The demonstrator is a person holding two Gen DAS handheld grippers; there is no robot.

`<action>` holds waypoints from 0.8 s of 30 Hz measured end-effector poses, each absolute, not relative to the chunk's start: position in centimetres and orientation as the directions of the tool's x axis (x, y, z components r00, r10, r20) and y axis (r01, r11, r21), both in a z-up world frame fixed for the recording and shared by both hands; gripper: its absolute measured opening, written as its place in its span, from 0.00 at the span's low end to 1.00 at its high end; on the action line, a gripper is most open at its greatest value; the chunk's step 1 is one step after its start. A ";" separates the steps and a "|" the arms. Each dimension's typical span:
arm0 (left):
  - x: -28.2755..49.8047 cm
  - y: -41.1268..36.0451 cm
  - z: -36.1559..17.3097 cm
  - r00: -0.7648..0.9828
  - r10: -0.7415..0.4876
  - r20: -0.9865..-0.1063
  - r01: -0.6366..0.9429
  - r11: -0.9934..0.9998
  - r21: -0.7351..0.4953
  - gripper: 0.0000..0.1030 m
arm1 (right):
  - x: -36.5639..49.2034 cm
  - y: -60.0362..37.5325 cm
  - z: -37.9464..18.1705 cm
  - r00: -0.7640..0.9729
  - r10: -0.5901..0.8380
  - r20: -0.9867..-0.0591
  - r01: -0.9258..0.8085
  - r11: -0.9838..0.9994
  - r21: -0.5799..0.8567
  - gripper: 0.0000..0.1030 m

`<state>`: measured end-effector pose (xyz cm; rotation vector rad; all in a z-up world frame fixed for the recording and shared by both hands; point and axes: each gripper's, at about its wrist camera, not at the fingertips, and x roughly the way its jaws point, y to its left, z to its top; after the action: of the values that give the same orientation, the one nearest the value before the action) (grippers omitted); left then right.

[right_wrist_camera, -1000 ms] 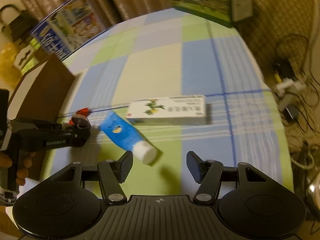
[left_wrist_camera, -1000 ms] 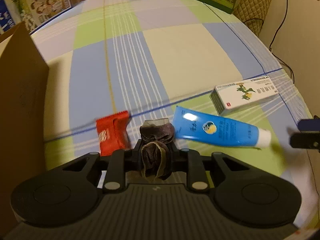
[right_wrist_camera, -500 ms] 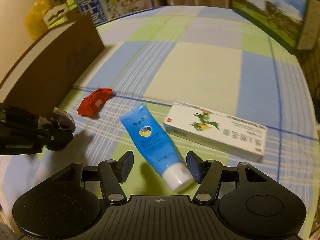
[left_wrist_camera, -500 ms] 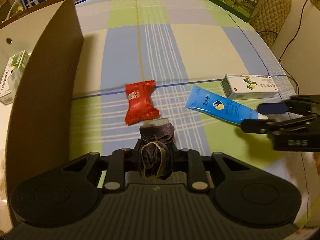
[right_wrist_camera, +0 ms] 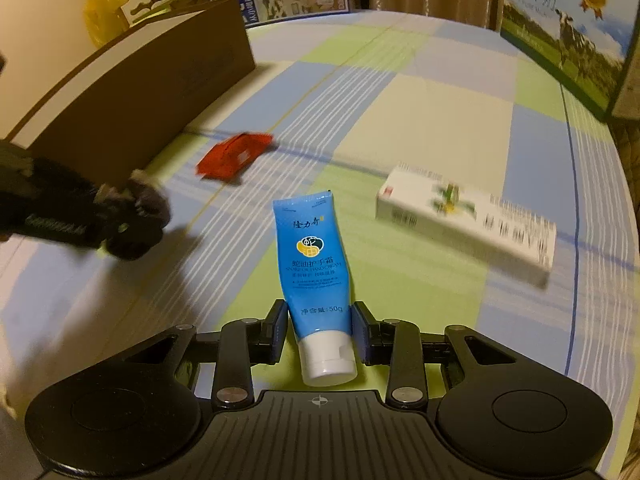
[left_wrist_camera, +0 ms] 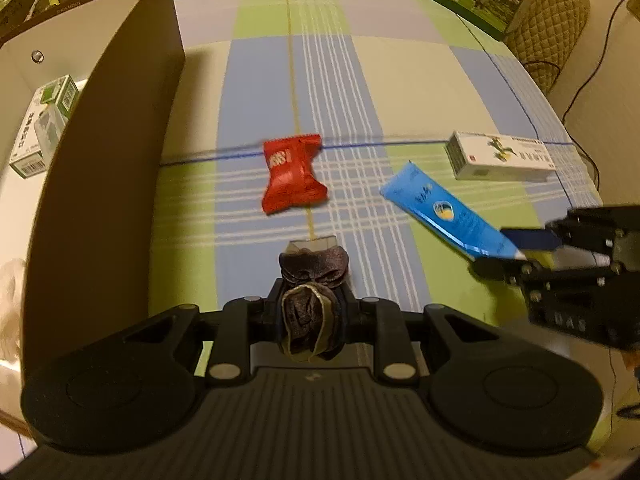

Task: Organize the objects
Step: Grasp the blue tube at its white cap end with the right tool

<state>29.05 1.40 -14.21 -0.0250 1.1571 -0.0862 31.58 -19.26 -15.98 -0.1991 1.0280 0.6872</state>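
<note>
My left gripper (left_wrist_camera: 310,300) is shut on a dark crumpled wrapper (left_wrist_camera: 312,272) and holds it above the checked tablecloth, right of the brown box (left_wrist_camera: 104,152). A red snack packet (left_wrist_camera: 292,174) lies ahead of it. My right gripper (right_wrist_camera: 320,320) has its fingers on both sides of the blue hand-cream tube (right_wrist_camera: 314,256), near its white cap; the jaws touch or nearly touch the tube. The tube (left_wrist_camera: 444,210) and right gripper (left_wrist_camera: 516,246) also show in the left wrist view. The left gripper (right_wrist_camera: 132,216) shows in the right wrist view.
A white carton with a green plant print (right_wrist_camera: 464,220) lies right of the tube. The open brown box holds a small green-and-white carton (left_wrist_camera: 42,128). Milk cartons (right_wrist_camera: 568,28) stand along the table's far edge. A quilted chair (left_wrist_camera: 548,28) and cables are at the right.
My right gripper has moved forward over the tube and narrowed its jaws around it. My left gripper has drifted left with the dark wrapper, toward the brown box.
</note>
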 end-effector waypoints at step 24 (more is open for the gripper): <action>24.4 1.5 -13.3 0.413 -0.089 -0.907 0.034 0.996 -0.082 0.20 | 28.6 -17.9 -15.8 0.345 0.364 -0.865 -0.595 0.798 0.099 0.43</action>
<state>24.42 1.48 -13.32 -0.0535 1.1430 -0.0770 28.64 -17.88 -15.81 -0.2513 1.0471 0.6310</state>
